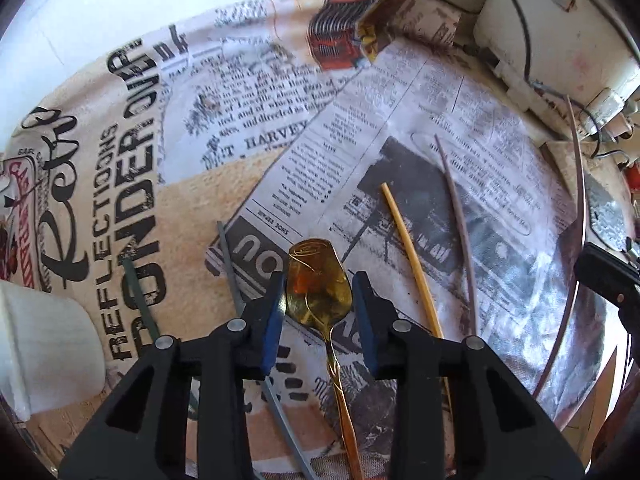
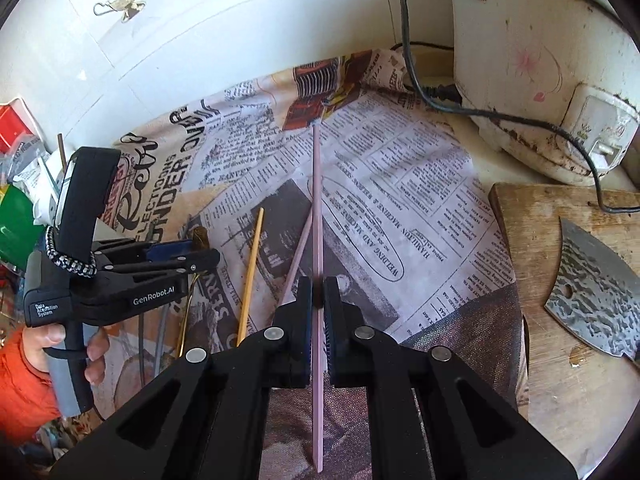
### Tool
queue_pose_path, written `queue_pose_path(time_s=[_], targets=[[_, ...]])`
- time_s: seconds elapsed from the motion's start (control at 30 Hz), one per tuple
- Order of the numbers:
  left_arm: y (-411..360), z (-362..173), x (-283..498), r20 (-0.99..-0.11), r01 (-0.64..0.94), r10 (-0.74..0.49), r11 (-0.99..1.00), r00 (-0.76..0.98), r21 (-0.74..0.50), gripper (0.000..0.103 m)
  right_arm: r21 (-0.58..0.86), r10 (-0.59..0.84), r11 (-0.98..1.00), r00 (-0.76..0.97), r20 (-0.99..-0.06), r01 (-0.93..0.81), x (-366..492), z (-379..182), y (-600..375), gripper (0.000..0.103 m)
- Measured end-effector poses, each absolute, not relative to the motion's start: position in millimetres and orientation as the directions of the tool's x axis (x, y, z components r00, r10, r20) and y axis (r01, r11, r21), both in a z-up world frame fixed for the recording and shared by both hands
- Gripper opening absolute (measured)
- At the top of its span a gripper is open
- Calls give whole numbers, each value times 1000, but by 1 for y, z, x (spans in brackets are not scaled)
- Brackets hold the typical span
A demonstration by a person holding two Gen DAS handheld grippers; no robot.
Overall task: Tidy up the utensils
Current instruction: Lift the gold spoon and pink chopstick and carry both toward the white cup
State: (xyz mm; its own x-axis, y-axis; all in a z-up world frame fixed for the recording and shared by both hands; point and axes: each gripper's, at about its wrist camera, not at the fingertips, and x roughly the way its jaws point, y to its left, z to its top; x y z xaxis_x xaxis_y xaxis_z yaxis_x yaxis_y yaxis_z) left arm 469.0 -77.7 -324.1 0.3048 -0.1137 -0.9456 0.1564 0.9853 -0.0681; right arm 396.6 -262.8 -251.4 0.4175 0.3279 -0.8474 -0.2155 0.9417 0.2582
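A gold spoon [image 1: 318,284] lies bowl-forward between the blue pads of my left gripper [image 1: 320,300], which touch both edges of the bowl; its handle runs back under the fingers. From the right wrist view the left gripper [image 2: 188,252] is low over the newspaper-print cloth [image 2: 400,200], with the spoon's bowl [image 2: 199,236] at its tips. My right gripper [image 2: 318,300] is shut on a long pink chopstick [image 2: 317,200] that points away over the cloth. A second pink chopstick [image 2: 300,252] and a yellow one [image 2: 252,264] lie loose beside it.
A grey chopstick [image 1: 232,264] and a dark green one [image 1: 136,292] lie left of the spoon, near a white cup [image 1: 48,344]. A white rice cooker [image 2: 540,60] with its cord stands at the back right. A wooden board [image 2: 560,380] holds a cleaver [image 2: 596,300].
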Motion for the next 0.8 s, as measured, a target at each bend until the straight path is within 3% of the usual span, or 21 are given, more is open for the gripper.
queue_pose_path(time_s=[0.8], targets=[[-48,-197,362,-778,138,-138,988,613,-66,32,198,330,937,554,-764,-287,351,-178,-226,5]])
